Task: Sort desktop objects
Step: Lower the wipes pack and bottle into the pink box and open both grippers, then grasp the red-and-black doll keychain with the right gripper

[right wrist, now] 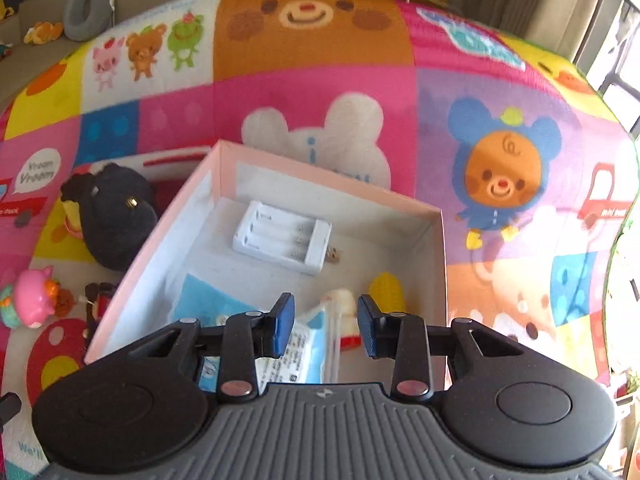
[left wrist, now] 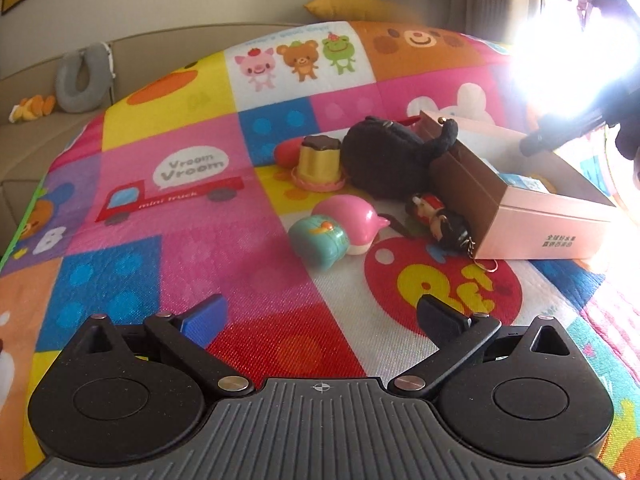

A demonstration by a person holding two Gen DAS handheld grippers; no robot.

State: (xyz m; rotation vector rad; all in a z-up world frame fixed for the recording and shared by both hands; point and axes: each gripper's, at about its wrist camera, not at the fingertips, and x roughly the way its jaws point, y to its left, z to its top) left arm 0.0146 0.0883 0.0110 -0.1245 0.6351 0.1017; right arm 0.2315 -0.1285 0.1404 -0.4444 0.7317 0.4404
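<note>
A pink cardboard box (left wrist: 548, 224) (right wrist: 188, 208) lies on the colourful mat. Inside it are a white battery charger (right wrist: 282, 240), a blue packet (right wrist: 208, 304), a yellow corn toy (right wrist: 386, 290) and a white and red toy (right wrist: 344, 312). Left of the box lie a black plush (left wrist: 380, 160) (right wrist: 114, 220), a pudding toy (left wrist: 318, 164), a pink and teal toy (left wrist: 336, 236) (right wrist: 28, 304) and a soldier keychain (left wrist: 440, 220). My left gripper (left wrist: 320, 316) is open and empty, low over the mat before the toys. My right gripper (right wrist: 326, 324) is open above the box, holding nothing.
A red toy (left wrist: 288, 152) lies behind the pudding toy. A sofa with a grey neck pillow (left wrist: 82, 80) and a yellow cushion (left wrist: 352, 4) stands beyond the mat. Bright window glare (left wrist: 572, 64) fills the right side.
</note>
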